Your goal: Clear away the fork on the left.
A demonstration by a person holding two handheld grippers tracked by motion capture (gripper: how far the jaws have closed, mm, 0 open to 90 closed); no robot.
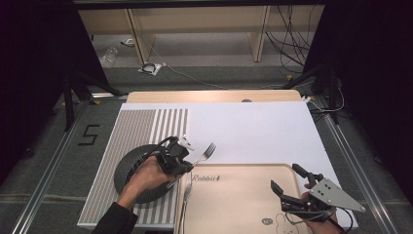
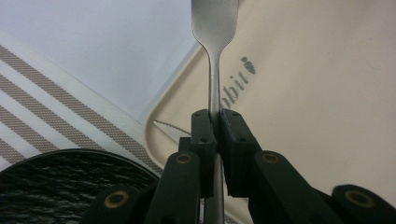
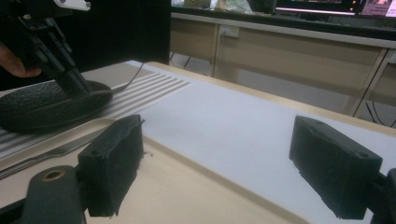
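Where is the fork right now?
In the high view, the fork is clamped in the left tongs, tines pointing up-right over the white mat, between the black plate and the tray.

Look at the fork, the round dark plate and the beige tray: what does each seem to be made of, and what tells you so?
Fork: likely polished steel; silvery with bright reflections, clamped in the left gripper.
Plate: black, rough, slate-like texture; possibly stone or textured ceramic, cannot tell which.
Tray: smooth matte beige with printed lettering and a raised rim; probably plastic or a similar moulded material.
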